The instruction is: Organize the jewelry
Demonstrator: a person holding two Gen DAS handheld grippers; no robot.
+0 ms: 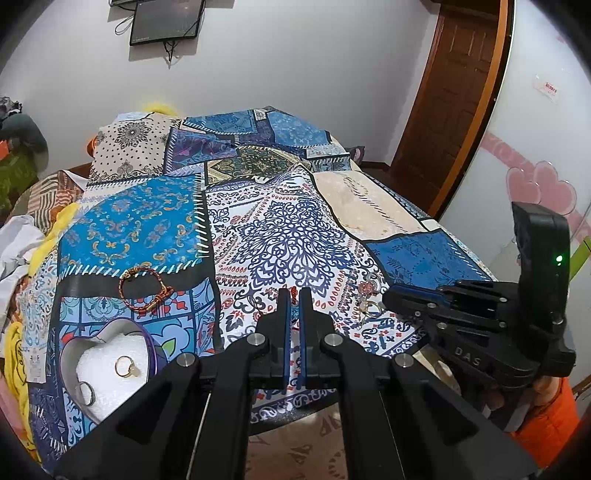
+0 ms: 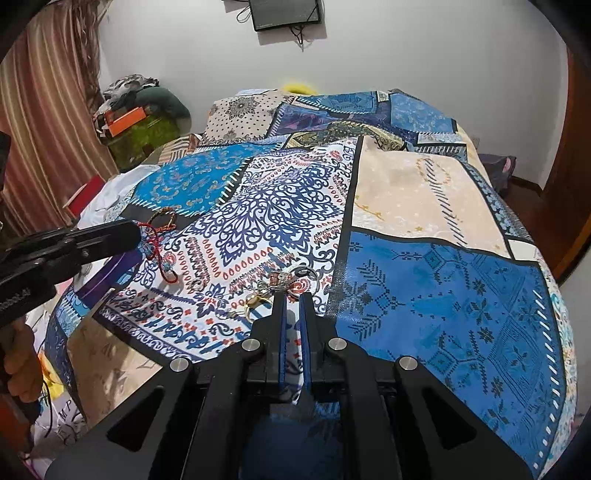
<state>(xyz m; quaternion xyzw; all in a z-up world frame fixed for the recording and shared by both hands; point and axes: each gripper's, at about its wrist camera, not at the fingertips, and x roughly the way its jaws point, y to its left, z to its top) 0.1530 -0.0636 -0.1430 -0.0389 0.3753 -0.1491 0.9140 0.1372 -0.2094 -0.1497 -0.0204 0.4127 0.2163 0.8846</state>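
A heart-shaped tin [image 1: 70,354] with white foam holds a gold ring [image 1: 123,366] and a silver ring [image 1: 86,392]; its purple rim shows in the right wrist view [image 2: 110,271]. A red braided bracelet [image 1: 142,291] lies on the patchwork cloth beyond it and also shows in the right wrist view [image 2: 159,236]. A small pile of rings and a beaded charm [image 1: 367,295] lies to the right; in the right wrist view this pile [image 2: 280,284] is just ahead of the fingertips. My left gripper [image 1: 294,293] is nearly shut with nothing visible between its fingers. My right gripper [image 2: 293,297] is nearly shut, empty, beside the pile.
The patchwork cloth [image 1: 295,229] covers a bed whose front edge is just under the grippers. A wooden door [image 1: 450,96] is at the right, a wall screen [image 1: 166,22] behind, curtains [image 2: 44,110] and piled clutter [image 2: 140,107] at the left.
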